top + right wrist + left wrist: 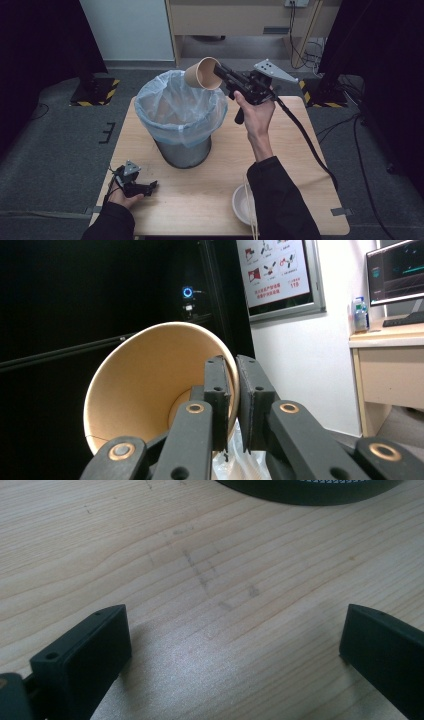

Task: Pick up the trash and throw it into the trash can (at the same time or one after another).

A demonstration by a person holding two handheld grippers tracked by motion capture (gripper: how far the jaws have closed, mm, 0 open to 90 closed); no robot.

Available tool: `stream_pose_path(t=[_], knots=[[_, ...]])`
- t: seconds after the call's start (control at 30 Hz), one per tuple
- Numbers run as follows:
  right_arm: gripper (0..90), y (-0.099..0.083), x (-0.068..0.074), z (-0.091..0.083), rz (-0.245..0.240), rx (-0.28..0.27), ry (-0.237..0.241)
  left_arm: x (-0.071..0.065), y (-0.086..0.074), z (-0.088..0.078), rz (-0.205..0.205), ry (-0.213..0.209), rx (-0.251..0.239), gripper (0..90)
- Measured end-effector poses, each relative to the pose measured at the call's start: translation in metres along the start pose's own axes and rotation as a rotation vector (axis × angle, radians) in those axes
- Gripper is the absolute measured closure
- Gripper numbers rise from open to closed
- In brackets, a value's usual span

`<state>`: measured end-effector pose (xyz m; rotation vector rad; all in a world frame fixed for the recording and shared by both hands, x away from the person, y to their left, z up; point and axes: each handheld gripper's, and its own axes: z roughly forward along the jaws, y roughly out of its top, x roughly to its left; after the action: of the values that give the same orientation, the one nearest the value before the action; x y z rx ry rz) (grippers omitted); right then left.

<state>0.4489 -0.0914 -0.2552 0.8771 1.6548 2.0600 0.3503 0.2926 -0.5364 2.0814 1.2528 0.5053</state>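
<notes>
A brown paper cup [202, 73] hangs on its side over the far right rim of a metal bin [182, 150] lined with a pale blue bag [172, 107]. My right gripper [220, 74] is shut on the cup's rim, one jaw inside and one outside; in the right gripper view the cup [150, 385] has its open mouth facing the camera, pinched by my right gripper [234, 375]. My left gripper [150, 186] rests low at the table's near left corner, and in the left gripper view it [235, 640] stands open over bare wood.
A white bowl [243, 204] sits at the near edge of the wooden table [300, 165], with light chopsticks [250, 210] lying across it beside my right sleeve. The bin's dark base [310, 491] shows ahead of the left gripper. A cable trails from the right gripper across the table's right side.
</notes>
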Motion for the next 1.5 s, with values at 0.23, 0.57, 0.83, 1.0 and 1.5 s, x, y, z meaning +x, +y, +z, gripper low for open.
stream_pose_path(t=[0.23, 0.57, 0.83, 1.0, 1.5], knots=[[83.8, -0.017, 0.001, 0.019, -0.008, 0.06, -0.026, 0.0, 0.0, 0.0, 0.0, 0.0, 0.0, 0.0], [75.4, -0.04, 0.001, 0.038, -0.005, 0.146, -0.019, 0.0, 0.0, 0.0, 0.0, 0.0, 0.0, 0.0], [66.3, -0.027, 0.0, 0.025, -0.054, 0.141, -0.036, 0.0, 0.0, 0.0, 0.0, 0.0, 0.0, 0.0], [61.1, -0.009, -0.003, 0.003, -0.06, 0.103, -0.054, 0.0, 0.0, 0.0, -0.002, 0.0, 0.0, 0.0], [60.1, -0.006, -0.022, -0.092, -0.117, 0.138, -0.165, 0.0, 0.0, 0.0, 0.0, 0.002, 0.001, 0.0]])
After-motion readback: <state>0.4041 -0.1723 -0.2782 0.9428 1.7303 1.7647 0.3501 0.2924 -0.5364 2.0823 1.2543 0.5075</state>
